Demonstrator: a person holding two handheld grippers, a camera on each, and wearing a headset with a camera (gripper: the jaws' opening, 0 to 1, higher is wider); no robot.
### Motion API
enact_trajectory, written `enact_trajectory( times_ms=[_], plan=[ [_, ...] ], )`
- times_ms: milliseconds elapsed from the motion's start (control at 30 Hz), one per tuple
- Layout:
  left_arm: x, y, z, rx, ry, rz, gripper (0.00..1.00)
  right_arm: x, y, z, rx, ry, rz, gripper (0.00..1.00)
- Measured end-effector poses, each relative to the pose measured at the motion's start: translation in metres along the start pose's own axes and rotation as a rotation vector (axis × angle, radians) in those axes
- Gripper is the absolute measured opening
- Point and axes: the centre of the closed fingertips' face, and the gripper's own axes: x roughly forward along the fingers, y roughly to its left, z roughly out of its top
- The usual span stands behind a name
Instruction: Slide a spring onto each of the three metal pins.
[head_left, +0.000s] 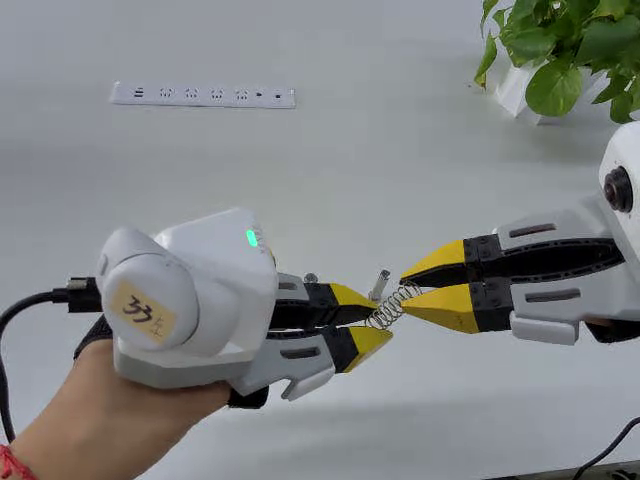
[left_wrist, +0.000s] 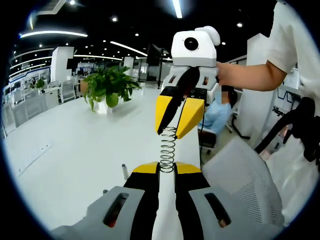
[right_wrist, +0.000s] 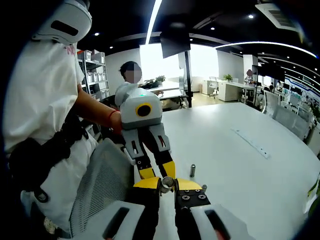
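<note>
Spring (head_left: 393, 305) held above table (head_left: 300, 180): left gripper (head_left: 383, 316) clamped on one end, right gripper (head_left: 404, 291) clamped on other. Metal pin (head_left: 380, 284) upright at spring's 11 o'clock.

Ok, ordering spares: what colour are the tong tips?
Yellow: left tongs, right tongs; clearest in head view.

silver wire coil spring (head_left: 393, 305): slanted, airborne, ends pinched by left gripper (head_left: 377, 318) and right gripper (head_left: 407, 290) | short grey metal pin (head_left: 380, 283): upright on white table (head_left: 330, 180), just behind spring
</note>
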Motion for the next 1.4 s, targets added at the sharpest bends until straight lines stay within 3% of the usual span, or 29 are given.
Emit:
enact_trajectory(
  times_ms=[867,1100,1400],
  plan=[
    [-0.005,-0.008,0.003,-0.012,-0.032,-0.02,0.06,0.001,0.01,0.0,-0.03,0.062,0.045,0.09],
    [-0.005,-0.009,0.003,-0.005,-0.029,-0.022,0.06,-0.001,0.013,-0.005,-0.096,0.168,0.088,0.15],
    [-0.004,-0.01,0.001,0.003,-0.022,-0.021,0.06,0.002,0.014,-0.008,-0.276,0.375,0.214,0.18]
  ],
)
